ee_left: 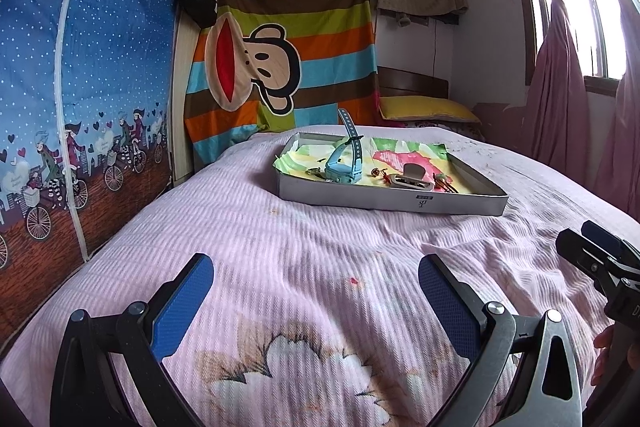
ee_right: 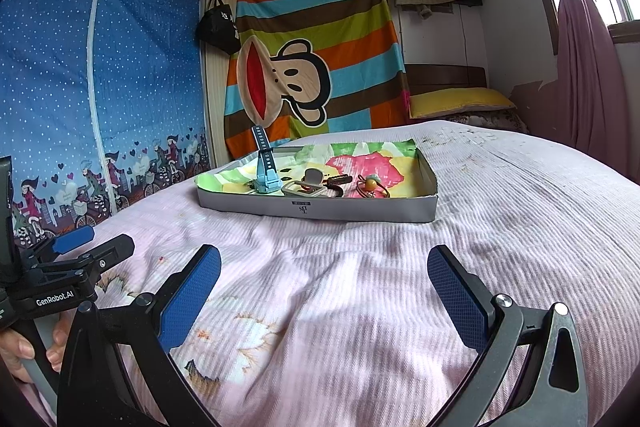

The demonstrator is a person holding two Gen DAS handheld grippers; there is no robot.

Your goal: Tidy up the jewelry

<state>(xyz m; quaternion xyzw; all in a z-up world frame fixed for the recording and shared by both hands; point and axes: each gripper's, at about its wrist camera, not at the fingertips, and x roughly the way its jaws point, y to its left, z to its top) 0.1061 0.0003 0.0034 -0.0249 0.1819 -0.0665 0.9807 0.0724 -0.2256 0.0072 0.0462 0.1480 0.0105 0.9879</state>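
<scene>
1. While you hold both tools low over the pink bedspread (ee_left: pixel 320 227), your left gripper (ee_left: pixel 316 291) has its blue pads spread wide with nothing between them.
2. Your right gripper (ee_right: pixel 324 287) stands the same way: jaws wide apart, empty, only bedspread showing in the gap.
3. Ahead of both tools, well apart from either, a shallow grey tray (ee_right: pixel 320 209) sits on the bed, lined with a flowered cloth (ee_right: pixel 372 163).
4. Every piece of jewelry in view lies inside the tray, so the scene fits either items gathered there already or items waiting to be sorted.
5. Along the near side lie a blue watch (ee_right: pixel 267 179) with one strap standing upright, a pale grey clip-like piece (ee_right: pixel 302 189), and a beaded hair tie (ee_right: pixel 370 185) to the right.
6. From the left gripper the tray lies forward and to the right, its long side running left to right; from the right gripper it sits nearly straight ahead, so the right looks slightly better placed.
7. Left view alone shows small trinkets (ee_left: pixel 378 173) between watch and clip; what they are is too small to tell.
8. Right view alone shows your left hand (ee_right: pixel 24 351) on its handle.
</scene>
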